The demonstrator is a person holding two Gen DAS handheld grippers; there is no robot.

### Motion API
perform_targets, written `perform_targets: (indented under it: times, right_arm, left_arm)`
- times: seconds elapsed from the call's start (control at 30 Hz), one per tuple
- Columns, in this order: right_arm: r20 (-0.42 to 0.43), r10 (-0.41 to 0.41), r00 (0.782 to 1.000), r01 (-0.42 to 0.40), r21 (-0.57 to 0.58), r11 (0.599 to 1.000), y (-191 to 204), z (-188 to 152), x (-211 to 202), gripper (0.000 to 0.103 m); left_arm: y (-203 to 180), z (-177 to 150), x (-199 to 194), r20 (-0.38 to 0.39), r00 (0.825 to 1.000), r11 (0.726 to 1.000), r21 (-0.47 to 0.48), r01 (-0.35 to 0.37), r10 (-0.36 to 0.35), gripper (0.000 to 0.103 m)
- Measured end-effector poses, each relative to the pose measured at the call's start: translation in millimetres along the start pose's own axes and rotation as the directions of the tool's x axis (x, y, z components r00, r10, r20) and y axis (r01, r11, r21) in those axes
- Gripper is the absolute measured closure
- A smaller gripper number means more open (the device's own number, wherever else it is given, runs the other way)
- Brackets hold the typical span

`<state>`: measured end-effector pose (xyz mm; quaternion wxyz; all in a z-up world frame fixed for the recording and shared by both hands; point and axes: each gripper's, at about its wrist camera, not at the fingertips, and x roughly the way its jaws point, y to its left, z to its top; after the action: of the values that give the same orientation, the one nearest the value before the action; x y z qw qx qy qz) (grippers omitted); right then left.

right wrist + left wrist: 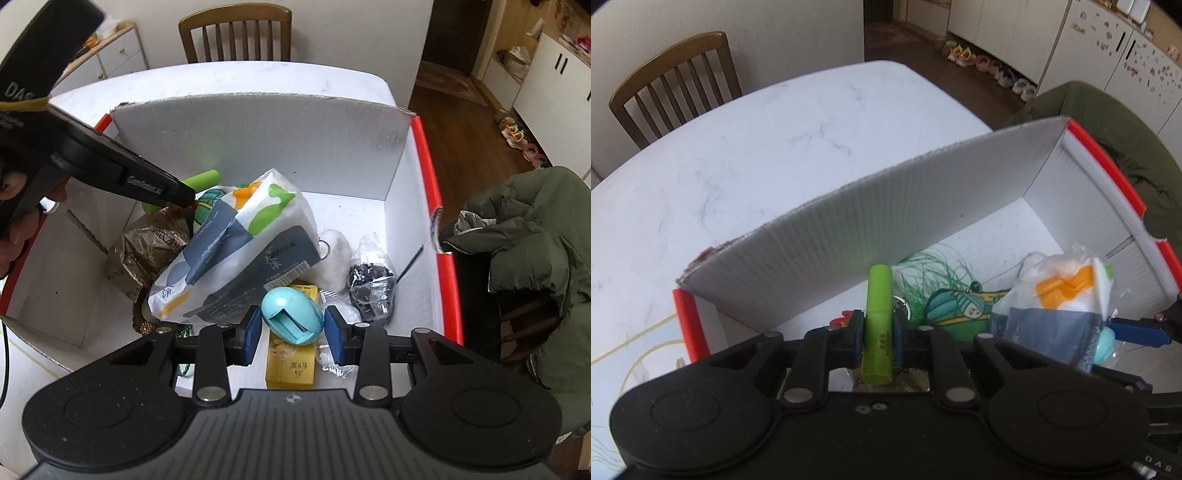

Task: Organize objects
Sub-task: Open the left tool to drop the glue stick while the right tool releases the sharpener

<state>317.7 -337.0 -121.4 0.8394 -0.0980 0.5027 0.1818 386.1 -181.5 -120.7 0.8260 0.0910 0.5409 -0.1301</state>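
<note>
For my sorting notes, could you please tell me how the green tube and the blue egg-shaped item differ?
The green tube is a slim lime cylinder clamped in the left hand-held gripper. The blue egg-shaped item is rounder, pale blue, and sits between the right hand-held gripper's pads. Both are over the white box.

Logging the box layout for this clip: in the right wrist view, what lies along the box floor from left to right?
Crumpled brown bag → patterned tissue pack → teal egg-shaped object between the right tongs → clear packet of black bits → red-edged box wall.
</note>
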Motion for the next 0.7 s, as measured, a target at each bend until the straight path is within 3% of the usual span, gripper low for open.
perform_targets:
  times: [0.33, 0.7]
  right_arm:
    - [0.001, 0.008, 1.0, -0.008, 0.013, 1.0, -2.7, -0.6, 2.7, 0.067]
    - [0.018, 0.041, 0.999, -0.041, 0.049, 0.998, -10.3, -4.1, -7.8, 0.06]
  left_arm:
    - [-3.6, 4.1, 8.8, -0.027, 1.0, 1.0, 0.012, -0.012, 0.013, 0.087]
    - [-10.6, -0.5, 5.1, -0.02, 1.0, 1.0, 0.01, -0.022, 0.022, 0.073]
